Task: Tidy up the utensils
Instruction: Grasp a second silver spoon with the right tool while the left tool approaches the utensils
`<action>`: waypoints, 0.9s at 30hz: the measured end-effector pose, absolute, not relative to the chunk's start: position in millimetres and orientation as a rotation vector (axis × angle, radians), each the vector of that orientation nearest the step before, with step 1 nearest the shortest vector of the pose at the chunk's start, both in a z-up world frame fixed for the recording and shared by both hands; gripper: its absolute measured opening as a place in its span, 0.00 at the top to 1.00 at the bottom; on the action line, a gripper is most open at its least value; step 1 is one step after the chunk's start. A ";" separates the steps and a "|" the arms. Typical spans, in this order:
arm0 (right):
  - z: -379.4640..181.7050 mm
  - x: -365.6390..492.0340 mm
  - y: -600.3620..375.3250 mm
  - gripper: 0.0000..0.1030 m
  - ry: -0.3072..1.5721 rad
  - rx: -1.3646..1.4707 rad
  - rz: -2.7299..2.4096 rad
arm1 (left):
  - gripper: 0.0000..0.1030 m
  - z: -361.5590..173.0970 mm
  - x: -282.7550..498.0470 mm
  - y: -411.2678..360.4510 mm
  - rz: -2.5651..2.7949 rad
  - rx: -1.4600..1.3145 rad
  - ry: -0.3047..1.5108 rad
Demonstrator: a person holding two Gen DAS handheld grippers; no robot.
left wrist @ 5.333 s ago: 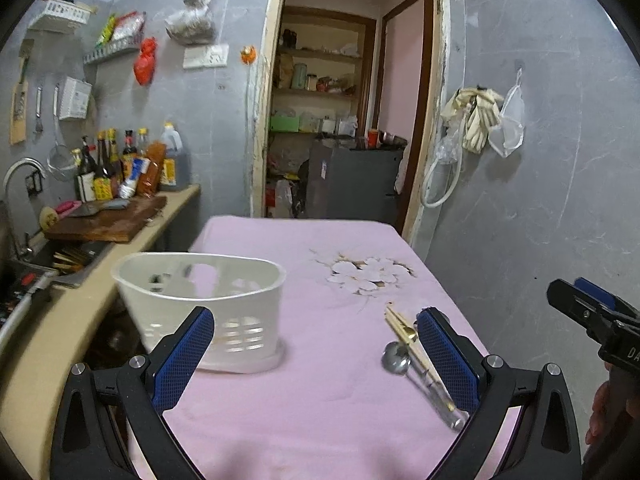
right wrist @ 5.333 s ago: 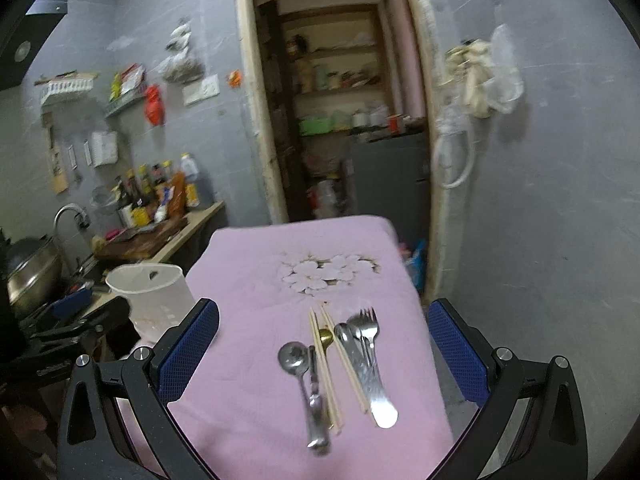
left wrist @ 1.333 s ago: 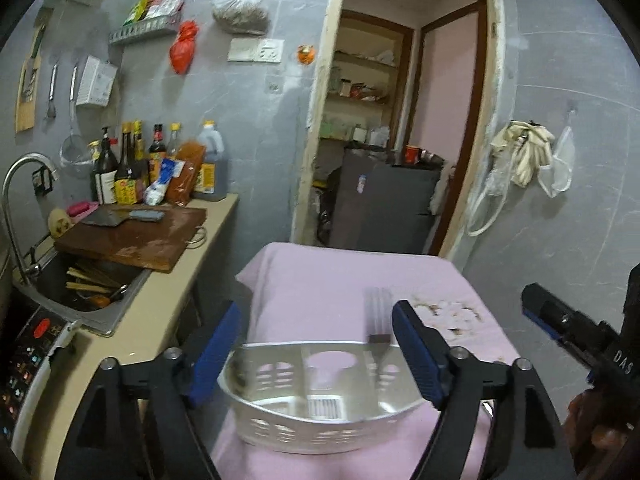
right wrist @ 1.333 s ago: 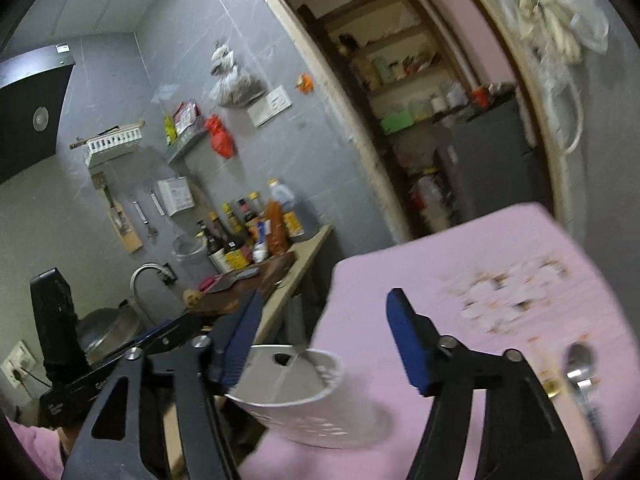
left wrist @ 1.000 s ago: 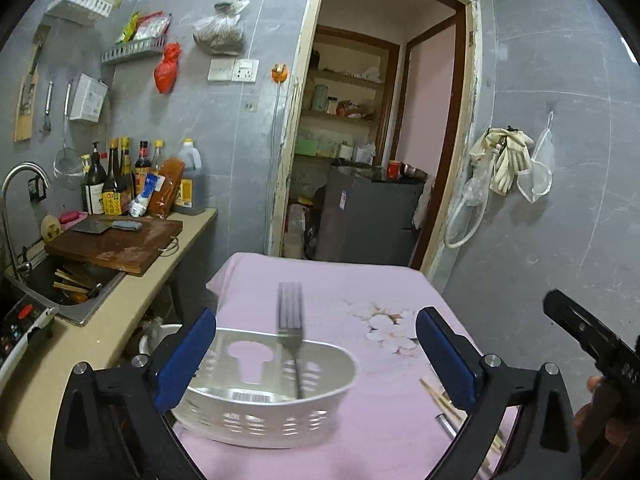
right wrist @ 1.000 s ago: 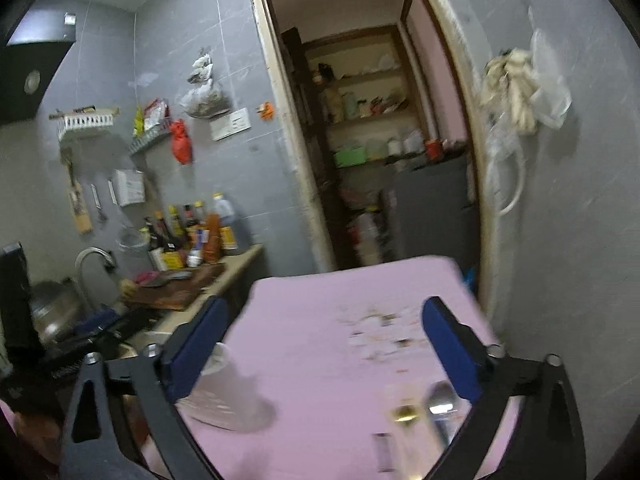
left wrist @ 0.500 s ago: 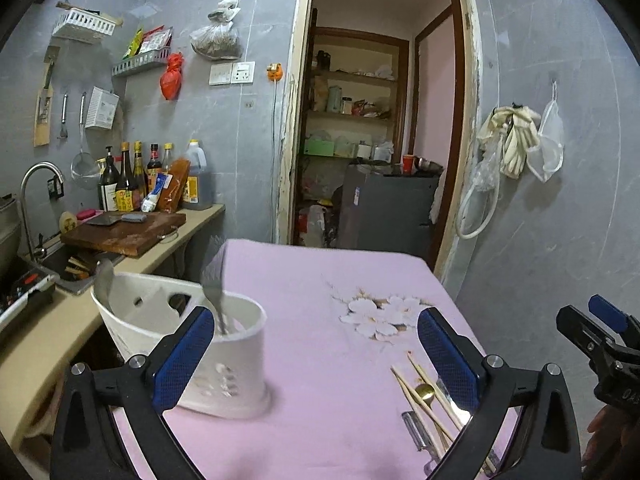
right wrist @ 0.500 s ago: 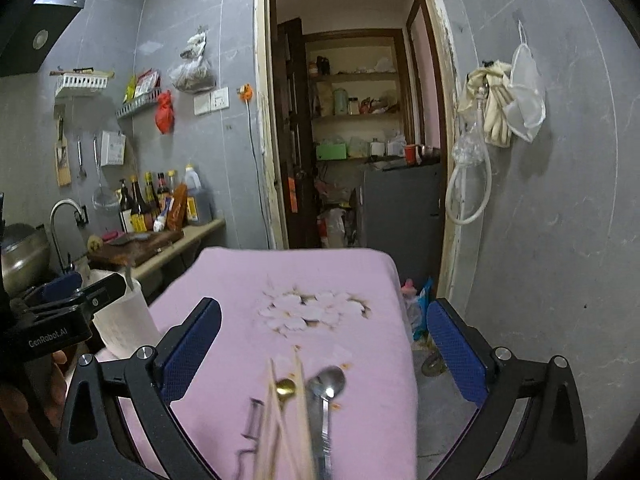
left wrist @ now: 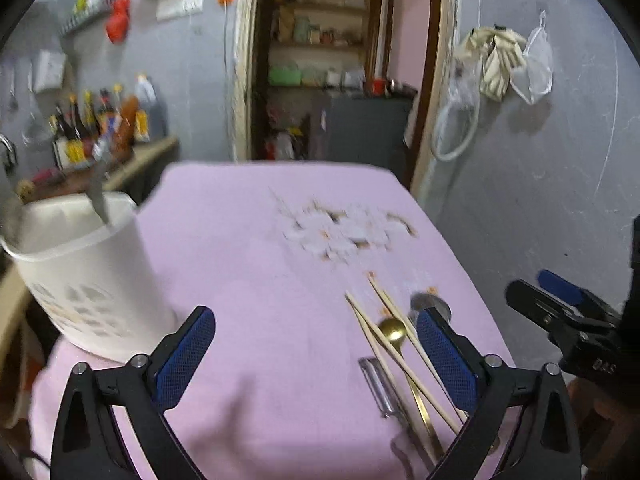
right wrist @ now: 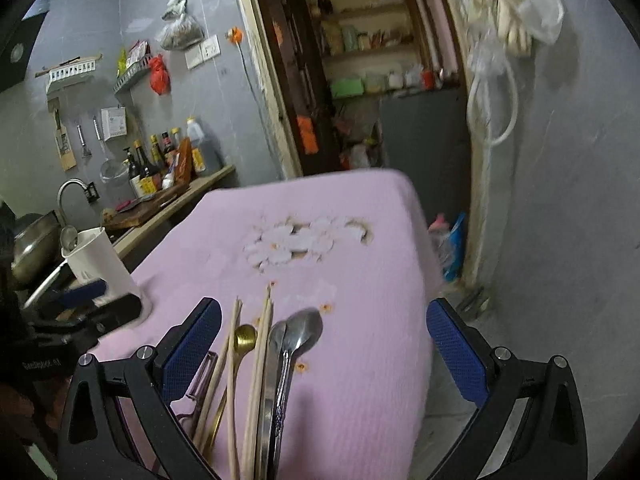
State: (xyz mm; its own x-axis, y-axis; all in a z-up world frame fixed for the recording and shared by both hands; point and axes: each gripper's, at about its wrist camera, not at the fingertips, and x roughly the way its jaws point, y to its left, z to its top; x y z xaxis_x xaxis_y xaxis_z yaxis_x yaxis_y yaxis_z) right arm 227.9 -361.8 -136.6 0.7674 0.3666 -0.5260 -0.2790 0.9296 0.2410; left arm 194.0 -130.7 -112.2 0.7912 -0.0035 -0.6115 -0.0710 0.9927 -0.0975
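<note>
**Both grippers open and empty over the pink tablecloth**

Right now my left gripper (left wrist: 312,352) hangs above the pink tablecloth (left wrist: 248,264), its jaws spread wide with nothing between the blue pads. My right gripper (right wrist: 324,340) is also spread wide and holds nothing; it hovers over the loose utensils near the cloth's near edge.

Taking the white flower print (right wrist: 296,242) on the cloth as the landmark: the loose utensils lie on the near side of it, toward me. There the wooden chopsticks (right wrist: 260,364) lie roughly lengthwise, with a small gold spoon (right wrist: 245,337) among them. Just to the right of the chopsticks lie two steel spoons (right wrist: 300,330), side by side and touching. To the left of the chopsticks lies a steel peeler (left wrist: 374,386); its head is partly hidden in the right wrist view by my finger.

The white utensil holder (left wrist: 84,276) stands upright to the left of the flower print, at the cloth's left edge. A steel handle (left wrist: 98,188) leans out of it in the left wrist view, blurred; the right wrist view shows a spoon bowl (right wrist: 69,237) rising above its rim.

Beyond the holder is a kitchen counter (right wrist: 180,200) carrying bottles (right wrist: 160,160).
</note>
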 end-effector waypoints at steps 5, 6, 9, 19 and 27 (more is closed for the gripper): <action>-164.9 251.2 -356.6 0.34 0.698 0.175 0.427 | 0.36 -138.4 206.0 -137.5 -0.049 -0.171 0.794; -169.5 254.6 -355.3 0.36 0.716 0.177 0.441 | 0.39 -141.1 208.1 -138.4 -0.071 -0.178 0.817; -183.8 266.1 -347.9 0.49 0.786 0.191 0.498 | 0.51 -148.8 213.8 -137.1 -0.127 -0.225 0.887; -211.8 276.4 -330.7 0.58 0.909 0.215 0.567 | 0.71 -172.9 228.7 -145.5 -0.230 -0.311 1.074; -214.9 286.5 -328.3 0.59 0.950 0.258 0.615 | 0.81 -175.5 242.3 -146.1 -0.222 -0.333 1.101</action>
